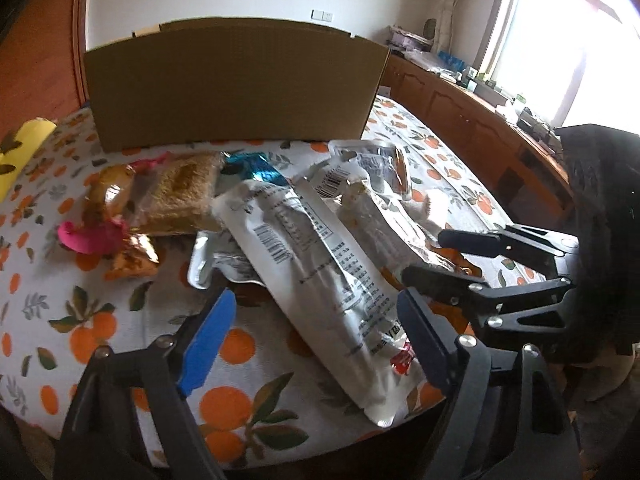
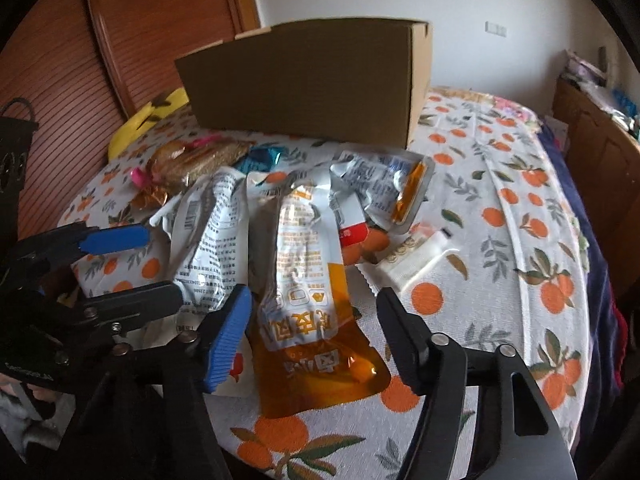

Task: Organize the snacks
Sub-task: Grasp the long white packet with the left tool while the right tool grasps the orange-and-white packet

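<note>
Several snack packs lie in a pile on the orange-print tablecloth (image 1: pixel 96 332). A long white pack (image 1: pixel 320 264) lies between the fingers of my open left gripper (image 1: pixel 316 312), which hovers over its near end. An orange-and-white pouch (image 2: pixel 312 300) lies between the fingers of my open right gripper (image 2: pixel 316 308). A brown cracker pack (image 1: pixel 184 192), a pink-wrapped sweet (image 1: pixel 92 236), a blue foil wrapper (image 1: pixel 260 168) and a small white pack (image 2: pixel 412 260) lie around. A cardboard box (image 1: pixel 236 84) stands behind the pile. Each gripper shows in the other's view: right (image 1: pixel 424 256), left (image 2: pixel 160 264).
A yellow object (image 1: pixel 24 148) lies at the table's far left. Wooden cabinets (image 1: pixel 460 120) with clutter run under the bright window at the right. A wooden door (image 2: pixel 132 40) stands behind the table. The table's near edge is just below my grippers.
</note>
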Motion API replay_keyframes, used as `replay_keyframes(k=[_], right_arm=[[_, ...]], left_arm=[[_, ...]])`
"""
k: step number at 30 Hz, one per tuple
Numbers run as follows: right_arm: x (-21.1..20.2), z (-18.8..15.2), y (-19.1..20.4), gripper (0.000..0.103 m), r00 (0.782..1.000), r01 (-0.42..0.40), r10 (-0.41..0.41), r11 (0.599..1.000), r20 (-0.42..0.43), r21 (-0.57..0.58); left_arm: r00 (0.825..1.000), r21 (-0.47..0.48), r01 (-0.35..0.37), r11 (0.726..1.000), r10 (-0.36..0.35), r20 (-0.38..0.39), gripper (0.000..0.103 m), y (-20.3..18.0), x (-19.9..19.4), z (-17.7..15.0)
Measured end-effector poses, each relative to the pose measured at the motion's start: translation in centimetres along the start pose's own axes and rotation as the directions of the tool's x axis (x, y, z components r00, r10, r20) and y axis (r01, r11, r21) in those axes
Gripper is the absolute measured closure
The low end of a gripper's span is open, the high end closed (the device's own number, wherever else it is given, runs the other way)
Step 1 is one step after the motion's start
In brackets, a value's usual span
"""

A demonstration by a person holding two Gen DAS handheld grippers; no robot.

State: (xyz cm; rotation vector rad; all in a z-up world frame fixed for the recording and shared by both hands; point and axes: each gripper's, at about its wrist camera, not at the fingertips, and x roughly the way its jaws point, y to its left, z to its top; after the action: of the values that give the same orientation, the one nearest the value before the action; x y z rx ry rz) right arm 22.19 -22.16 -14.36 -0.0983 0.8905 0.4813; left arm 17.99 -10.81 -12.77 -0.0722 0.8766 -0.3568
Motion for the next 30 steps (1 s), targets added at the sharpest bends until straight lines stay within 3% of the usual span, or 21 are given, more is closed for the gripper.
replay_keyframes(k=[3,11,13,16,18,24,30], right_arm=[[0.6,0.2,0.1,0.044,1.000,-0.012,0.012,1.000,-0.017,-0.018],[0.6,-0.1,-0.3,0.047,1.000,-0.027,0.027,0.999,0.001,-0.031],[0.6,-0.2,-0.1,0.048,1.000,-0.024,0.024,0.999,0.006,-0.034],[0.6,-0.3,0.2,0.047,1.000,-0.008,0.008,0.999,0.011,-0.052],[0.6,-0.4,0.3,0.047,1.000,-0.005,0.005,0.999,0.013,-0.054],[1.0,-0.4,1.2,0.047,0.999,0.039,-0.037,0.995,0.016,-0.093],[1.1,-0.3,1.4,0.048,0.999,0.049,-0.048,0.993,0.013,-0.103]], left_arm=[[0.999,-0.035,0.012,0.999,-0.013,-0.030,0.020,0.3,0.9,0.1],[1.000,-0.062,0.019,0.998,-0.020,-0.012,0.020,0.7,1.7,0.8],[1.000,-0.070,0.022,0.997,-0.022,-0.006,0.027,0.9,1.8,0.9],[1.000,-0.059,0.002,0.998,-0.002,0.001,0.047,0.7,2.0,1.1],[1.000,-0.073,0.020,0.997,-0.020,0.007,0.053,0.7,1.9,1.1],[0.999,-0.058,0.035,0.998,-0.033,0.030,0.061,0.5,1.2,1.2],[0.997,-0.064,0.062,0.996,-0.059,0.053,0.058,0.6,0.8,1.4]])
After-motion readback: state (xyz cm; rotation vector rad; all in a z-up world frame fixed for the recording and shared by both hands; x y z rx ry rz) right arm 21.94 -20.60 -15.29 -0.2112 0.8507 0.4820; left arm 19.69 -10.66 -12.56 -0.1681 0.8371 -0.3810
